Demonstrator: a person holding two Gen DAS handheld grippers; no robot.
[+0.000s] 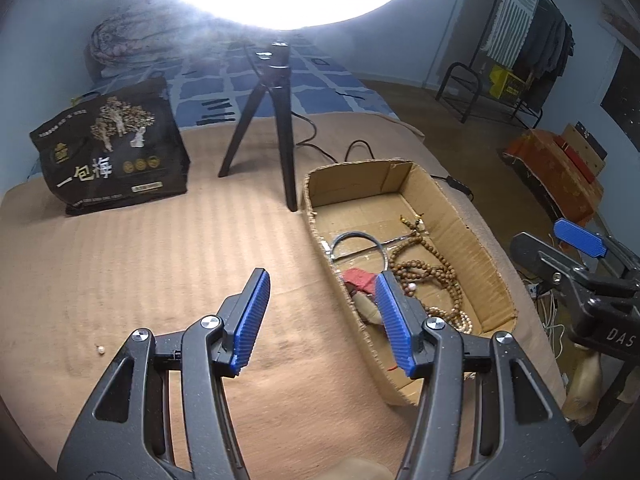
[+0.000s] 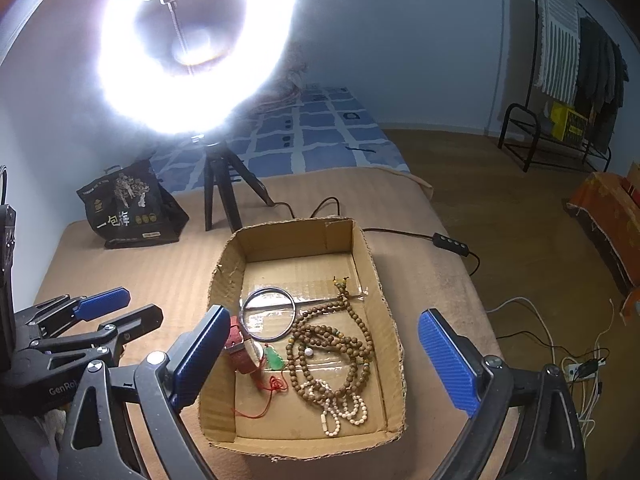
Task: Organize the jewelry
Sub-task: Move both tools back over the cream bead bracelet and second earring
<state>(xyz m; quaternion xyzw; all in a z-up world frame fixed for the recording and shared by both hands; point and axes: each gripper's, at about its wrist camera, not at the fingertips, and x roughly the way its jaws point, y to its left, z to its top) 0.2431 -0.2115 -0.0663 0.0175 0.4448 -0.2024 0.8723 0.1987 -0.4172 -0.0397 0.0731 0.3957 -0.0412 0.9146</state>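
Note:
A cardboard box (image 2: 370, 264) sits on the tan bed cover and also shows in the left wrist view (image 1: 460, 216). Inside lie a silver bangle (image 2: 269, 313), a brown wooden bead string (image 2: 332, 344), a white bead bracelet (image 2: 344, 408), a green pendant on red cord (image 2: 274, 360), a red watch strap (image 2: 236, 344) and a loose pearl (image 2: 308, 352). A small white pearl (image 1: 100, 349) lies on the cover to the left. My left gripper (image 1: 320, 280) is open and empty beside the box. My right gripper (image 2: 324, 320) is open and empty above the box.
A ring light on a black tripod (image 1: 276, 120) stands behind the box, its cable (image 2: 404, 233) trailing right. A black printed bag (image 1: 112, 152) stands at the back left. The bed edge drops to the floor on the right, with wires (image 2: 572, 364) there.

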